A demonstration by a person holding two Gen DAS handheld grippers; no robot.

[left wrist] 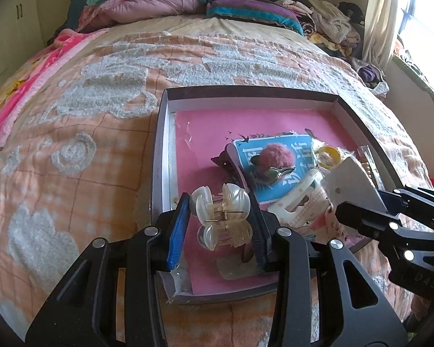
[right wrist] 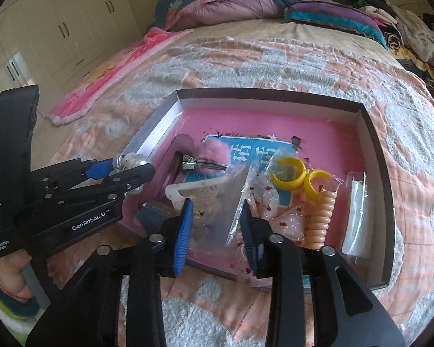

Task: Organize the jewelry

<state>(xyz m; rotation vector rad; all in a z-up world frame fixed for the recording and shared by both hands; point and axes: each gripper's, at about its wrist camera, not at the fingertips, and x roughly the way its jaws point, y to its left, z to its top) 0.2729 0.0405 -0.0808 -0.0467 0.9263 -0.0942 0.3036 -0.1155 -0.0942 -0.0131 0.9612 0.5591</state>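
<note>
- Jewelry and hair pieces are lying in a shallow box (right wrist: 370, 133) with a pink floor, sitting on the bedspread (left wrist: 72, 133).
- We are clamping a pearly claw clip (left wrist: 221, 217) between the fingers of our left gripper (left wrist: 220, 222), just above the box's near left corner.
- We are seeing a pink pompom clip (right wrist: 211, 156) resting on a blue card (right wrist: 254, 151) mid-box.
- We are pinching a clear plastic packet (right wrist: 231, 199) in our right gripper (right wrist: 217, 231), jaws narrowed on it.
- We are noting yellow rings (right wrist: 289, 176) and a coiled hair tie (right wrist: 318, 217) lying further right.
</note>
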